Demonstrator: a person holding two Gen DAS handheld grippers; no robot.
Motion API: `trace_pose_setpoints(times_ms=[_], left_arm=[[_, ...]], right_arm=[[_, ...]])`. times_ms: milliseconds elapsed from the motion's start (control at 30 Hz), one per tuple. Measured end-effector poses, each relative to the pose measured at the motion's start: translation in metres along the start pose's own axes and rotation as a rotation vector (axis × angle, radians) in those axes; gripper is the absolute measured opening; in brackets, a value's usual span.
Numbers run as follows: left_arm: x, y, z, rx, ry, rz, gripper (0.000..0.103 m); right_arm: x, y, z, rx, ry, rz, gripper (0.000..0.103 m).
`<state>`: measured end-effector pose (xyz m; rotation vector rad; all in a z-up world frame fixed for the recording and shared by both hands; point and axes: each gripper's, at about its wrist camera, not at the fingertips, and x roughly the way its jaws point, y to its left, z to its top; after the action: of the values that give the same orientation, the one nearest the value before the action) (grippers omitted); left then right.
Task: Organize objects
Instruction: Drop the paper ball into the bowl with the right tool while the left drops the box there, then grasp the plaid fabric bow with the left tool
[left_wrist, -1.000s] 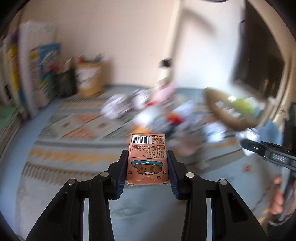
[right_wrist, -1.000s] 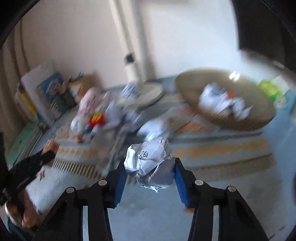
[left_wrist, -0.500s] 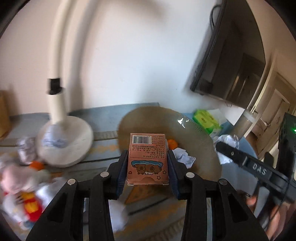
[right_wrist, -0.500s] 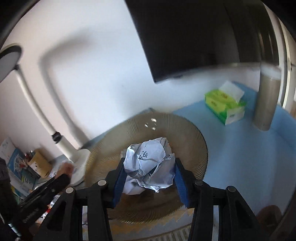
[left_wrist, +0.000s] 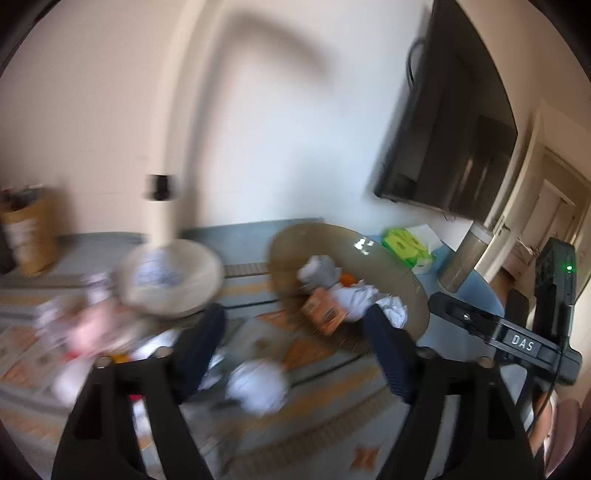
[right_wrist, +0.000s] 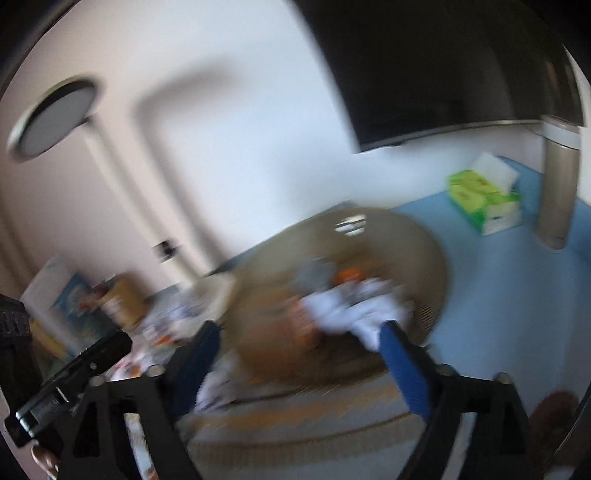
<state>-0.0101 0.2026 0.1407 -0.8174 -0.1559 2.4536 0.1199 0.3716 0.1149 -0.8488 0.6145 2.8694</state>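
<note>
A shallow round woven tray (left_wrist: 373, 254) stands on the patterned rug. In it lie an orange snack box (left_wrist: 325, 312) and crumpled white paper balls (left_wrist: 354, 297). My left gripper (left_wrist: 291, 314) hovers just in front of the tray, its jaws opening with nothing between them. In the blurred right wrist view the same tray (right_wrist: 428, 258) holds the paper (right_wrist: 351, 312) and the orange box (right_wrist: 301, 319). My right gripper (right_wrist: 299, 328) is above the tray's near edge, its jaws opening and empty. Its black body (left_wrist: 498, 332) shows at the right of the left wrist view.
A white lamp base (left_wrist: 173, 280) stands left of the tray, with a pink plush toy (left_wrist: 92, 325) and loose paper balls (left_wrist: 258, 384) on the rug. A green tissue box (left_wrist: 406, 247) and a tall cylinder (left_wrist: 465, 258) are behind it. A dark screen (left_wrist: 450, 140) hangs on the wall.
Both grippers swung over to the tray and opened. The orange box left the left gripper and the crumpled paper left the right one; both now lie in the tray.
</note>
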Motion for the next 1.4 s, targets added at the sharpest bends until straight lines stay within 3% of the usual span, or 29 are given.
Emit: trace_pose_setpoints(times_ms=[67, 133, 167, 267, 400, 500, 600, 733, 833, 933, 1000, 1067, 1133, 1233, 1267, 1300, 1333, 1367, 1400], left_arm=[[-0.037, 0.019, -0.014, -0.002, -0.026, 0.009, 0.089], [-0.068, 0.044, -0.031, -0.022, -0.049, 0.073, 0.103], [-0.084, 0.063, -0.044, -0.054, -0.073, 0.13, 0.102], [-0.097, 0.109, -0.074, -0.132, -0.041, 0.251, 0.102], [-0.084, 0.147, -0.112, -0.142, 0.066, 0.391, 0.101], [-0.075, 0.155, -0.126, -0.173, 0.089, 0.392, 0.101], [-0.073, 0.141, -0.125, -0.077, 0.08, 0.385, 0.101], [-0.063, 0.118, -0.125, 0.016, 0.116, 0.381, 0.101], [-0.054, 0.092, -0.122, 0.017, 0.145, 0.246, 0.101], [-0.036, 0.072, -0.117, 0.018, 0.205, 0.106, 0.101], [-0.02, 0.062, -0.109, 0.0, 0.224, 0.067, 0.101], [-0.001, 0.058, -0.103, -0.017, 0.261, 0.067, 0.099], [0.012, 0.054, -0.101, -0.033, 0.293, 0.065, 0.09], [0.031, 0.054, -0.103, -0.046, 0.324, 0.083, 0.084], [0.037, 0.054, -0.102, -0.055, 0.329, 0.087, 0.08], [0.04, 0.054, -0.102, -0.062, 0.338, 0.091, 0.069], [0.043, 0.054, -0.101, -0.064, 0.344, 0.096, 0.062], [0.046, 0.054, -0.1, -0.057, 0.351, 0.105, 0.062], [0.048, 0.052, -0.099, -0.04, 0.352, 0.117, 0.053]], right_arm=[[0.0, 0.032, -0.023, -0.055, 0.027, 0.069, 0.103], [0.011, 0.056, -0.048, -0.072, 0.079, 0.146, 0.103], [0.024, 0.071, -0.064, -0.076, 0.113, 0.173, 0.103], [0.049, 0.097, -0.096, -0.12, 0.131, 0.126, 0.103], [0.066, 0.115, -0.119, -0.222, 0.109, -0.037, 0.103], [0.068, 0.118, -0.122, -0.239, 0.104, -0.051, 0.103], [0.077, 0.115, -0.121, -0.238, 0.131, -0.08, 0.103], [0.071, 0.101, -0.114, -0.182, 0.119, -0.014, 0.103], [0.068, 0.074, -0.106, -0.041, 0.128, 0.089, 0.103], [0.071, 0.049, -0.102, 0.078, 0.146, 0.097, 0.101], [0.077, 0.052, -0.103, 0.075, 0.194, 0.114, 0.1], [0.086, 0.062, -0.099, 0.029, 0.241, 0.068, 0.099], [0.094, 0.063, -0.092, 0.024, 0.282, 0.01, 0.096], [0.116, 0.059, -0.073, 0.028, 0.365, 0.019, 0.096], [0.124, 0.061, -0.07, 0.001, 0.39, 0.014, 0.096], [0.134, 0.065, -0.067, -0.046, 0.418, -0.01, 0.095], [0.138, 0.068, -0.065, -0.066, 0.415, -0.026, 0.092], [0.141, 0.07, -0.063, -0.079, 0.401, -0.036, 0.092], [0.146, 0.073, -0.06, -0.087, 0.389, -0.034, 0.092]])
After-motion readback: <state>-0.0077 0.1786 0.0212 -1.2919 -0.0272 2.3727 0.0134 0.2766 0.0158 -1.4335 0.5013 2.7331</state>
